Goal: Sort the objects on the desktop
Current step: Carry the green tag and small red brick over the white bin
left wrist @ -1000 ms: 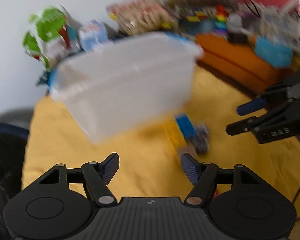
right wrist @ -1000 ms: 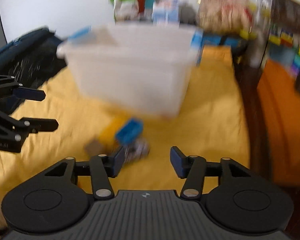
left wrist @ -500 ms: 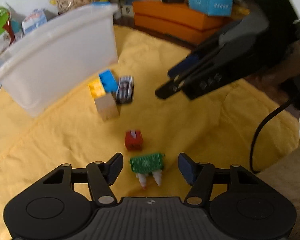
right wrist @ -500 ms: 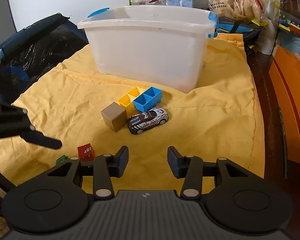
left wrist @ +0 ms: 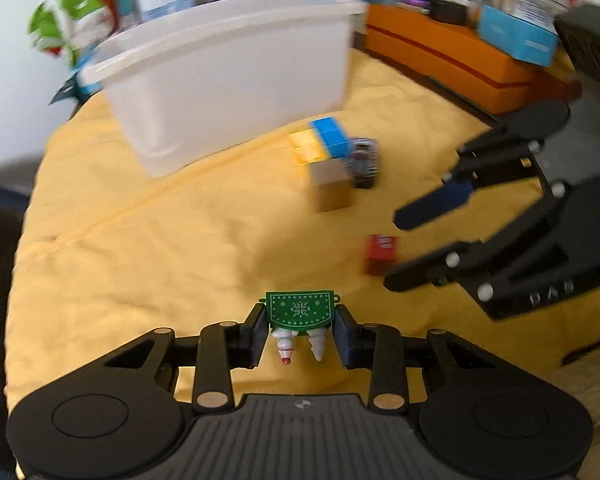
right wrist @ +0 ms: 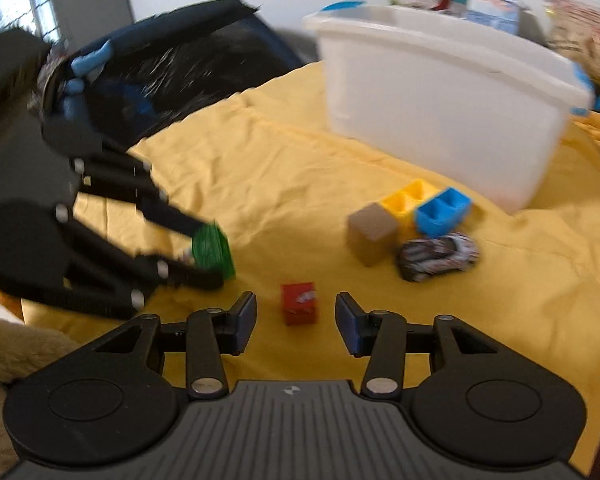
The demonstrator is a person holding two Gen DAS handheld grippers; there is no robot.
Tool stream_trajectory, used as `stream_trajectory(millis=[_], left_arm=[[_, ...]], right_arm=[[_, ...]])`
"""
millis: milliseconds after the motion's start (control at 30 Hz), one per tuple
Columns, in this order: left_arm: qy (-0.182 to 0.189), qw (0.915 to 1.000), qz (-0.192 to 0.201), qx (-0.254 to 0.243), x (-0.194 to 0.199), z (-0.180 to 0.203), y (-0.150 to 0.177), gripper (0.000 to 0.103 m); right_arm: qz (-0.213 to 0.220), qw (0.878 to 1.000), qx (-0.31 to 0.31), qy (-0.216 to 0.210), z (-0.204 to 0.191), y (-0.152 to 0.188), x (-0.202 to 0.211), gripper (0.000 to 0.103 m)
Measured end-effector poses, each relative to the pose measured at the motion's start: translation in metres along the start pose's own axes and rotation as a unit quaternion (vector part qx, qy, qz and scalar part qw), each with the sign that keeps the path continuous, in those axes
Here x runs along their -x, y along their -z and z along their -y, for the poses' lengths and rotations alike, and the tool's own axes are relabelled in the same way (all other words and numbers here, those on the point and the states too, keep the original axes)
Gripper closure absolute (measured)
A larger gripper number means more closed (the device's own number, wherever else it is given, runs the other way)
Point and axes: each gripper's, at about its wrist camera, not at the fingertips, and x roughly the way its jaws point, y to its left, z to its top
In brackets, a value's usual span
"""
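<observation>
Yellow cloth covered the desk. The left gripper was closing, its fingers touching both sides of the green toy. The right gripper stood apart, empty, the red block lying just ahead between its fingers.

Toys ahead of my tongs

Green snowflake toy sits between my left tongs; red cube between my right tongs, untouched; car beyond.
</observation>
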Motion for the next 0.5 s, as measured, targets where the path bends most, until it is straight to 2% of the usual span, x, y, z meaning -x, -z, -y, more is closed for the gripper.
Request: stream_trajectory(millis=[100, 133, 200, 367, 500], left_arm=[[0.003, 0.9997, -0.002, 0.023, 0.001, -0.011, 0.003, 0.065], [0.005, 0.9996, 0.000, 0.027, 0.001, -0.013, 0.002, 0.065], [0.007, 0.9996, 0.005, 0.026, 0.003, -0.014, 0.000, 0.065], [0.023, 0.9991, 0.034, 0.014, 0.013, -0.014, -0.018, 0.065], [0.020, 0.9971, 0.073, -0.009, 0.028, -0.017, -0.052, 0.065]], right_arm=[[-0.015, 1.000, 0.008, 0.009, -0.005, -0.002, -0.016, 0.059], [-0.024, 1.000, 0.011, 0.017, -0.006, -0.002, -0.020, 0.073], [-0.024, 0.999, 0.011, 0.023, -0.006, 0.000, -0.021, 0.081], [-0.022, 0.999, -0.032, 0.002, 0.006, -0.003, -0.005, 0.081], [0.003, 0.998, -0.035, 0.043, 0.016, -0.020, 0.020, 0.081]])
